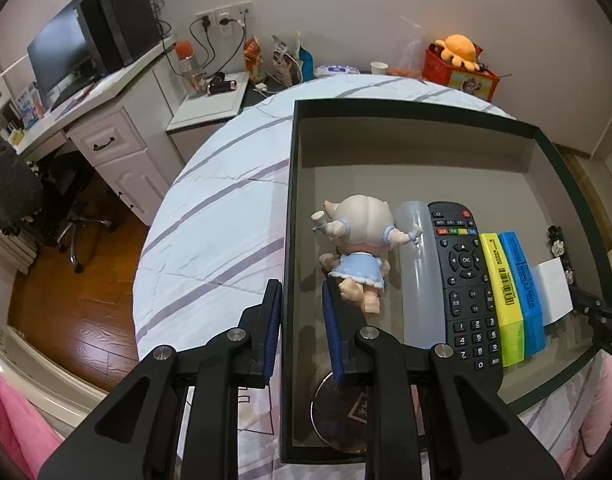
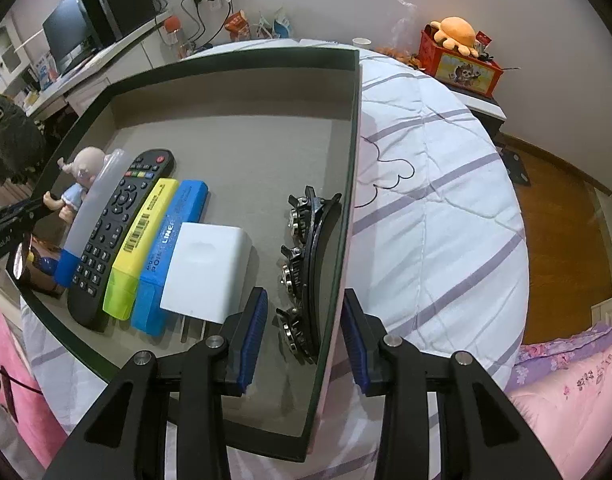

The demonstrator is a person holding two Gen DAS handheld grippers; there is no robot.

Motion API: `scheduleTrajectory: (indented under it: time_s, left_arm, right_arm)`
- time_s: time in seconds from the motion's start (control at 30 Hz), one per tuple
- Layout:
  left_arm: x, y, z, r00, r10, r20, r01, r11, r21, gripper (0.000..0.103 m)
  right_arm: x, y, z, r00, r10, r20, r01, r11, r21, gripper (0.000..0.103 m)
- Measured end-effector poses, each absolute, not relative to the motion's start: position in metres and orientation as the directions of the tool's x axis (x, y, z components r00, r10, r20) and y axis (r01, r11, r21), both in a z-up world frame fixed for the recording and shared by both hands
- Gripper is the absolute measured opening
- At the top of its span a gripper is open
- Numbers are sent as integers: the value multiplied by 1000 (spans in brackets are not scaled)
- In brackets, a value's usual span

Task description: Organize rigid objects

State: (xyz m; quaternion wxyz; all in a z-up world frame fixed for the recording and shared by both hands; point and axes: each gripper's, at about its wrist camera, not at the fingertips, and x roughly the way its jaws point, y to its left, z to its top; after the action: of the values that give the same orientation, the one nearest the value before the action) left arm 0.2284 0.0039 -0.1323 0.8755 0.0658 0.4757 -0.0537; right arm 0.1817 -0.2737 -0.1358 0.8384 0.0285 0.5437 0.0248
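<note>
White bedding with lilac stripes (image 1: 210, 216) carries a shallow dark-rimmed rectangular tray with a grey floor (image 2: 242, 136), and both hand-held grippers straddle its side walls. Left gripper (image 1: 302, 328) has one blue pad outside the tray's left wall and one inside, the jaws nearly closed on that wall; right gripper (image 2: 304, 336) brackets the right wall the same way, but whether its pads actually press the wall cannot be told. Along the tray's near half, from its left wall, lie a small doll in a pale blue dress (image 1: 357, 256), a frosted translucent tube with a blue cap (image 2: 90, 216), a black remote control (image 2: 118, 228), a yellow highlighter (image 2: 144, 236), a blue highlighter (image 2: 170, 248) and a white rectangular charger block (image 2: 206, 268), touching or just beside each other. Black jewelled hair clips (image 2: 302, 268) lean against the right wall. Far half of the tray floor lies bare up to the far rim.
</note>
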Motion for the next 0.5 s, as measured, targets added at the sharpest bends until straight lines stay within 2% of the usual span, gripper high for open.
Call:
scheduleTrajectory:
  time_s: [0.1, 0.13, 0.17, 0.23, 0.3, 0.37, 0.43, 0.5]
  left_arm:
    - [222, 1, -127, 556, -18, -831, 150, 985, 79, 23]
    - [220, 0, -124, 564, -8, -826, 143, 986, 88, 25]
    - [217, -1, -120, 575, 0, -818, 138, 986, 97, 31]
    - [210, -3, -113, 595, 12, -804, 130, 985, 111, 50]
    - [204, -4, -105, 620, 23, -784, 121, 985, 125, 70]
    - [197, -6, -96, 641, 27, -767, 113, 985, 129, 73]
    - [189, -9, -87, 661, 28, -750, 106, 986, 130, 77]
    - [181, -12, -79, 679, 33, -733, 98, 986, 136, 87]
  right_arm:
    - [180, -275, -134, 423, 78, -903, -15, 997, 79, 39]
    - [180, -275, -132, 429, 79, -900, -15, 997, 80, 43]
    - [180, -276, -130, 435, 78, -897, -15, 997, 80, 47]
    - [178, -276, -122, 461, 74, -884, -16, 997, 75, 61]
    - [175, -275, -114, 485, 79, -871, -26, 997, 76, 63]
    - [173, -274, -106, 508, 77, -858, -30, 997, 72, 66]
    - [169, -273, -96, 534, 77, -842, -35, 997, 70, 73]
    - [164, -271, -87, 556, 85, -827, -52, 996, 68, 76]
